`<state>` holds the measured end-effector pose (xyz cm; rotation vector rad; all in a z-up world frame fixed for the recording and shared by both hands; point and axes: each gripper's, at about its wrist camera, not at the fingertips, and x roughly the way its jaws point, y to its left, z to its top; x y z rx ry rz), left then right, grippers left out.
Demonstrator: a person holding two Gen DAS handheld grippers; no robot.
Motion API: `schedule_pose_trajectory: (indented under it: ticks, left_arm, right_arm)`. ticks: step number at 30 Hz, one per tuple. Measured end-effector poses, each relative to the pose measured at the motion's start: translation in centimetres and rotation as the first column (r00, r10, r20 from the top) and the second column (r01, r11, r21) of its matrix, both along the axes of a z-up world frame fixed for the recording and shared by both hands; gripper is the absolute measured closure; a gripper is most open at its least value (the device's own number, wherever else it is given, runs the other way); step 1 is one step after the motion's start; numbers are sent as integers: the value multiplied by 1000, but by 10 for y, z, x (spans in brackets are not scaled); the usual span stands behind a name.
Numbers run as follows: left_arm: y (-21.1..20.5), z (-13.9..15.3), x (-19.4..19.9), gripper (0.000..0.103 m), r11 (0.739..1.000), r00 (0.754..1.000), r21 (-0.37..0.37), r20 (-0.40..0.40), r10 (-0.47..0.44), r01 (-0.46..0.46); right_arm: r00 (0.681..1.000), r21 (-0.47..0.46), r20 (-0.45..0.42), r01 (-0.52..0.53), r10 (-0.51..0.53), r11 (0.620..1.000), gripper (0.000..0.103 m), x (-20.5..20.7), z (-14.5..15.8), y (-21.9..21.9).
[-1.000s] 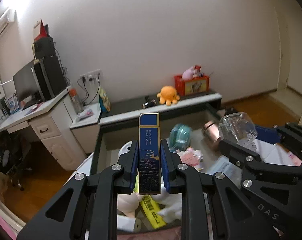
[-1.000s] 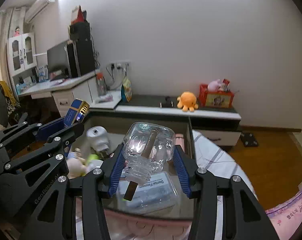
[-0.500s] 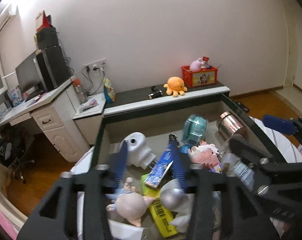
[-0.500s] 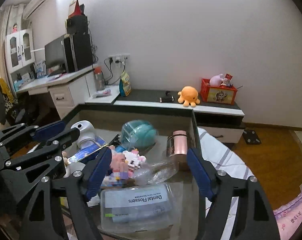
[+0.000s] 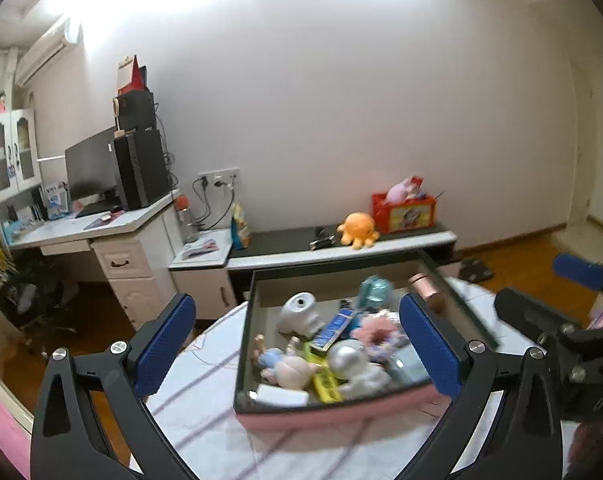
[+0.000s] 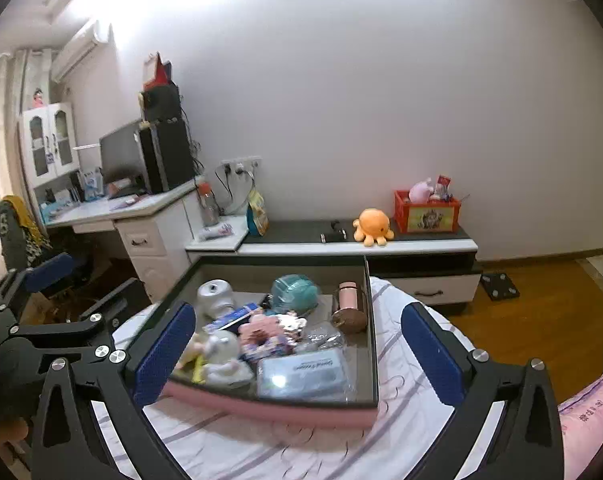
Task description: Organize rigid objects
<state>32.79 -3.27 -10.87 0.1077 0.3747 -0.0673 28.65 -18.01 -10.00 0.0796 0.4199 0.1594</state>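
Left gripper (image 5: 299,344) and right gripper (image 6: 297,354): fingers spread wide, nothing between them, both above the pink-fronted bin (image 6: 269,406) on the striped bed sheet (image 6: 397,364). Blue box (image 5: 333,327) lies tilted in the bin beside the white speaker (image 5: 299,312). Clear bottle (image 6: 321,338) lies near the copper tumbler (image 6: 349,306).

Striped bedsheet (image 6: 397,364) carries pink-fronted open box (image 6: 269,404), resting directly on it

The left black two-finger claw with blue padded fingertips (image 5: 297,346) is spread wide, nothing between its pads. The right black two-finger claw with blue padded fingertips (image 6: 297,354) is spread equally wide and empty. Both are held level, side by side.
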Motion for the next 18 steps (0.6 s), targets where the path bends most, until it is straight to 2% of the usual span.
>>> schedule_pose_trajectory:
  ticks: [7,12,18]
  left_arm:
    - [5,23,-74,0,999,999,-35,54,1,0]
    - [5,35,-120,0,999,996,-37,93,4,0]
    - [12,50,-162,0,997,991,-75,135,0,11]
  right_arm:
    - [994,-62,85,74,-69,995,0,-75,23,10]
    - [989,-53,125,85,-78,995,0,-117,36,13]
    - [980,-73,170,114,-100,991,0,-158,48,20]
